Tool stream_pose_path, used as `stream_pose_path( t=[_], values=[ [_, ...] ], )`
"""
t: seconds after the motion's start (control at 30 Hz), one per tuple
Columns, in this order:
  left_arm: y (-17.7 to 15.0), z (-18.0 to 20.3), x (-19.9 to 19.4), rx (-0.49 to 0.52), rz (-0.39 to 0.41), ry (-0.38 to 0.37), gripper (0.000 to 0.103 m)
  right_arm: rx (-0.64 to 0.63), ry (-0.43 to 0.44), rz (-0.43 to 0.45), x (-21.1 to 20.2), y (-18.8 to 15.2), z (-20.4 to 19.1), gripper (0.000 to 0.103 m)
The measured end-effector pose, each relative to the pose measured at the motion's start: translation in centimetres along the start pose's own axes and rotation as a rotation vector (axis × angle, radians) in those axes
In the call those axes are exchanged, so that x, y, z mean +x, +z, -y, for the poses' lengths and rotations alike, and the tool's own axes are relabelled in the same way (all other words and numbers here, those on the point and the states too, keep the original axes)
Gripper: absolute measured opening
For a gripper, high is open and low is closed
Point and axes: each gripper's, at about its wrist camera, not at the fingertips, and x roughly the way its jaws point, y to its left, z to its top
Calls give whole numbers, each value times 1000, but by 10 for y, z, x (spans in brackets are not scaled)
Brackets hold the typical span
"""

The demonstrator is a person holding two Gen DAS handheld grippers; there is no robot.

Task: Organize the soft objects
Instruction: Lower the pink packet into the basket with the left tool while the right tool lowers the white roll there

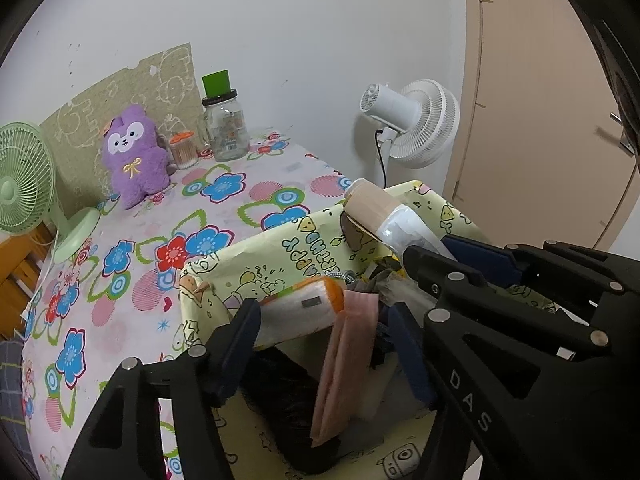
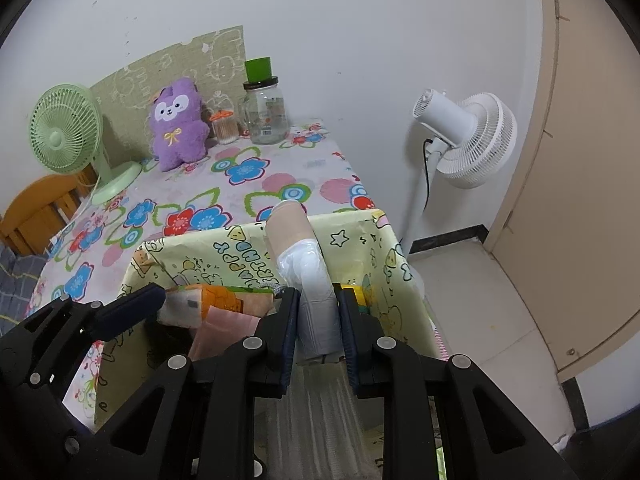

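At the lower centre of the right wrist view the right gripper pinches a plastic-wrapped roll over the yellow cartoon box, probably to drop it in, while the left gripper hangs spread above a pink cloth already inside.

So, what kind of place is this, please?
Probably a room in a home: a table with a flowered cloth, a purple plush toy against the wall, a white standing fan by a door.
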Motion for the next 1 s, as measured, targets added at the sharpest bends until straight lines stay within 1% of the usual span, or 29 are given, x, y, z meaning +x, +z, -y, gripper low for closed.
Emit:
stream_pose_path(
  t=[0.07, 0.2, 0.27, 0.33, 0.4, 0.43, 0.47, 0.5, 0.53, 0.63, 0.77, 1.0],
  values=[
    [0, -2, -1, -3, 0, 0, 74, -4, 3, 1, 1, 0, -2, 23],
    [-2, -7, -4, -8, 1, 6, 78, -6, 33, 2, 1, 1, -7, 24],
    [-3, -10, -5, -14, 0, 3, 82, -10, 45, 1, 1, 1, -11, 24],
    [-4, -11, -6, -16, -2, -2, 83, -16, 59, -1, 1, 1, -14, 27],
    [-6, -12, -7, -12, -4, 6, 83, -17, 72, -6, 2, 1, -18, 41],
    [-7, -12, -7, -8, -5, 7, 83, -16, 73, -13, 3, 1, -19, 58],
    [-7, -12, -8, -2, -2, 7, 83, -12, 74, -18, 4, 1, -20, 71],
    [-8, -11, -9, 3, 1, 7, 83, -4, 76, -27, 4, 0, -20, 74],
    [-9, -12, -10, 7, 3, 5, 83, 4, 75, -31, 4, -1, -20, 75],
    [-11, -12, -14, 9, 7, 0, 83, 9, 66, -4, -1, -4, -21, 76],
    [-14, -11, -20, 16, 14, -2, 83, 13, 64, -5, -6, -7, -23, 78],
    [-20, -13, -30, 18, 26, 2, 86, 13, 55, 11, -18, -13, -29, 79]
  ],
)
